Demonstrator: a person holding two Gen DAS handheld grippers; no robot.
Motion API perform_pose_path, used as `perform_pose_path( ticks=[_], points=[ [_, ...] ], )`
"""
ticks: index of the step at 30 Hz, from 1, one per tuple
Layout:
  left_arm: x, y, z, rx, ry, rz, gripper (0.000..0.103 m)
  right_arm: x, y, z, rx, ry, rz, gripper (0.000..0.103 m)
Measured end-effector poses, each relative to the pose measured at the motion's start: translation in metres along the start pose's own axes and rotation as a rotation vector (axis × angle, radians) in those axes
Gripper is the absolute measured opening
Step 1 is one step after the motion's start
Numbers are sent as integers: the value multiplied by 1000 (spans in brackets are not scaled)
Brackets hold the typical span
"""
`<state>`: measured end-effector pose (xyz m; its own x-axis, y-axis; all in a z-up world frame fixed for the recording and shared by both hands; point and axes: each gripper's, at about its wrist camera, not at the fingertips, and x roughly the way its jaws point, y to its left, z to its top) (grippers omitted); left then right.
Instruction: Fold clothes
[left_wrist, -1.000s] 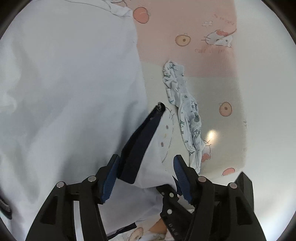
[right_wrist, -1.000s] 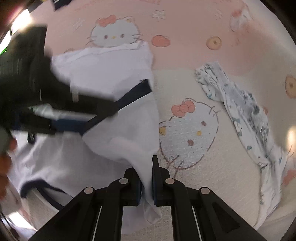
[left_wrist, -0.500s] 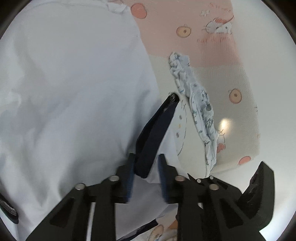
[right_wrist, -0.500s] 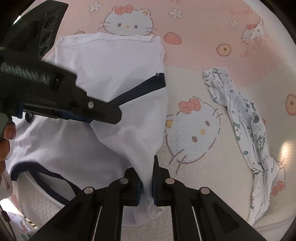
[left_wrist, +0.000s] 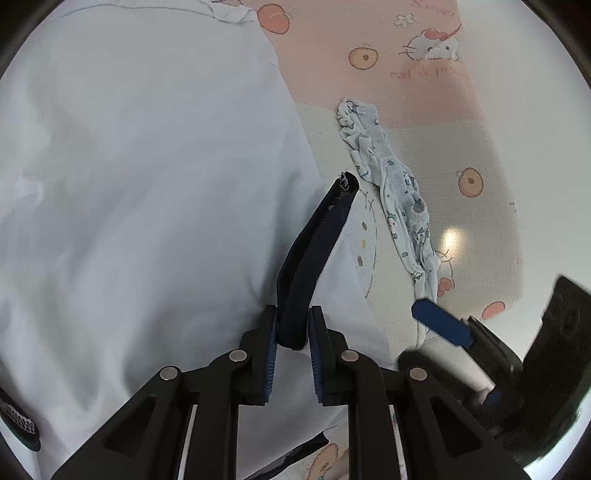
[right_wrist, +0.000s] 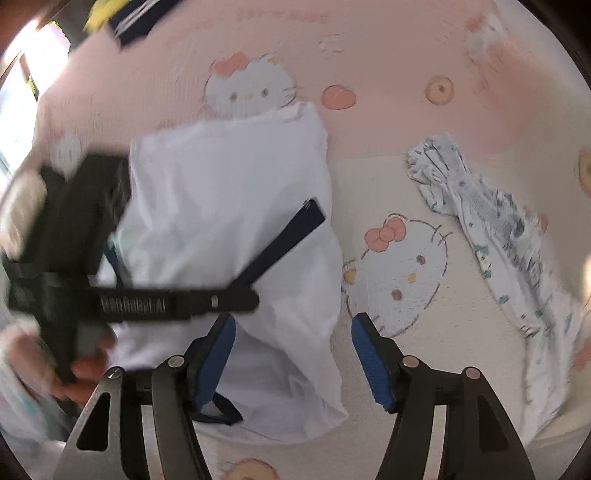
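The white shirt (right_wrist: 229, 206) is lying rumpled on the cartoon-print blanket (right_wrist: 399, 66), filling the left and middle of the right wrist view, and no neat fold is showing yet. The left gripper (left_wrist: 291, 332) is clamping its jaws on the shirt's dark blue trim (left_wrist: 314, 251), which is running up toward the middle of the left wrist frame. The right gripper (right_wrist: 291, 354) is opening its jaws; they are standing well apart over the shirt's lower edge, with cloth between them but no pad pressing on it. At the right of both views a small patterned garment (right_wrist: 495, 236) is lying bunched and untouched. Judging by this, the folding is only beginning: the shirt needs flattening and folding, then the patterned piece.
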<state>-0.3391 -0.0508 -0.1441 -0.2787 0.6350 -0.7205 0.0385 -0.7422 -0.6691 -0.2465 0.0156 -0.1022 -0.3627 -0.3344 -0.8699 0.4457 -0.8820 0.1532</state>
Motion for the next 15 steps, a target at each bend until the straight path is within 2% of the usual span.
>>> perform_pose_path(
  ticks=[2,4,7,9,15],
  points=[
    [0,-3,0,24,-6,16,14,-1,-14,4,118,2,85,65],
    [-1,-7,-1,48,-12,33,14,6,-23,10,197,24,118,65],
    [-1,-16,-2,114,-28,77,14,16,-22,21,221,79,68,65],
    [0,-21,-4,157,-37,109,14,27,-24,33,244,95,88,65],
    [-1,-22,-7,187,-66,138,14,59,-34,64,299,142,125,65]
  ],
)
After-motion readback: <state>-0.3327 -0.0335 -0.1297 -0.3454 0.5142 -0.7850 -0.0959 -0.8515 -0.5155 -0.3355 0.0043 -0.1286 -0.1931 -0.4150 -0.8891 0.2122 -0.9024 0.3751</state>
